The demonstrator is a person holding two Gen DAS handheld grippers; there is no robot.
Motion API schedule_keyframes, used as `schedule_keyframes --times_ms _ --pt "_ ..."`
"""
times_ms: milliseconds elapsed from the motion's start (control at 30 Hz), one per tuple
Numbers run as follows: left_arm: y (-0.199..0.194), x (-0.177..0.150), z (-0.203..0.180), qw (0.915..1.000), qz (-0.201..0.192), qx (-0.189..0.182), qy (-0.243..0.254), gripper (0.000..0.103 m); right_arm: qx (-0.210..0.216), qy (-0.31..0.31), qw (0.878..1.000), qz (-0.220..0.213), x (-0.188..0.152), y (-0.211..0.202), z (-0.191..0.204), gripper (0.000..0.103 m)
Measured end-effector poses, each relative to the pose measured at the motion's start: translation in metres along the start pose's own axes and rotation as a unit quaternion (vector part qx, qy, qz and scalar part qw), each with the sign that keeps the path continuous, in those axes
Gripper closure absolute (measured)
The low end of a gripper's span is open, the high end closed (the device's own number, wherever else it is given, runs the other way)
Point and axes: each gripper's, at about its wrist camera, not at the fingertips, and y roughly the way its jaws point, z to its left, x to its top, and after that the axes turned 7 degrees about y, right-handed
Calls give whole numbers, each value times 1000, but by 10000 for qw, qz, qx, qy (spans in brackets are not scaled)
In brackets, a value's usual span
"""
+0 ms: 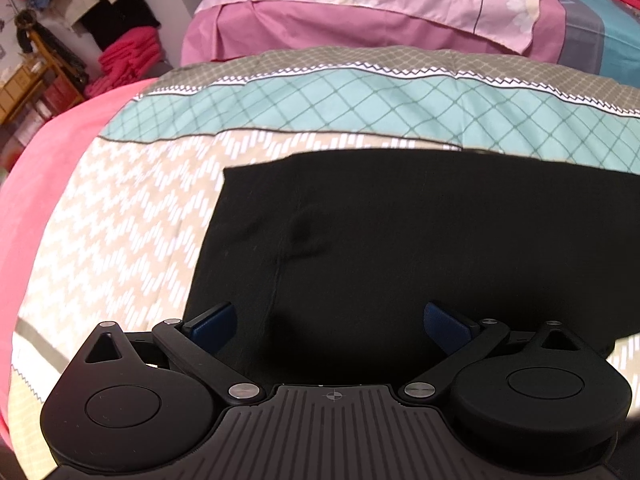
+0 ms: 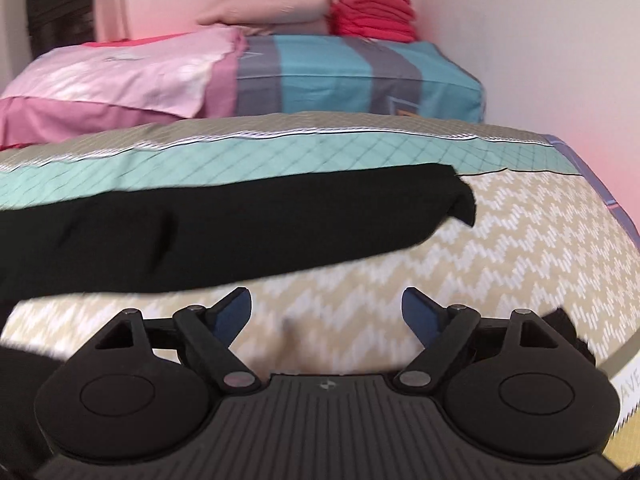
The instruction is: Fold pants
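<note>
Black pants [image 1: 380, 240] lie flat on the patterned bedspread [image 1: 120, 220]. In the left wrist view my left gripper [image 1: 330, 326] hovers over the near part of the cloth, open, with nothing pinched between its blue pads. The right wrist view shows the pants [image 2: 220, 224] as a long black band running from the left edge to a loose end at the right. My right gripper [image 2: 326, 314] stands open above bare bedspread [image 2: 500, 248], just in front of that band, holding nothing. Another bit of black cloth [image 2: 568, 328] peeks out behind its right finger.
A pink pillow [image 1: 380, 4] and a blue-and-grey striped one [image 2: 360, 76] lie across the far end of the bed. Folded red cloth [image 2: 372, 12] is stacked by the wall. A pink sheet [image 1: 48, 184] drops off the left side, with shelves and hanging clothes [image 1: 60, 40] beyond.
</note>
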Motion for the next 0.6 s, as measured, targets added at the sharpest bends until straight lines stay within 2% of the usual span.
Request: schedule_keyframes --times_ms 133,233,267,333,400,467,533,600 --pt "-4 -11 3 10000 44 19 -29 0 118 50 9998 123 -25 -12 -6 16" --pt "-4 -21 5 9999 99 39 -55 0 -83 -134 9993 349 -45 -5 -12 15" --pt "-3 -25 5 9999 131 55 -49 0 -141 -194 9982 542 -51 1 -16 13" --pt "2 -32 6 9997 244 81 0 0 -58 123 9983 571 -53 -2 -28 12" --pt "4 -40 9 9994 327 63 -19 0 -207 327 9982 448 -49 -9 -34 13" --pt "0 -47 16 9995 272 -20 -160 0 -87 346 9990 265 -49 -18 -36 13" --pt "-8 -54 22 9992 147 -91 -362 0 168 244 9989 375 -52 -17 -37 13" --pt "-14 -59 27 9984 49 -206 -533 0 175 -34 9981 596 -58 -9 -37 13"
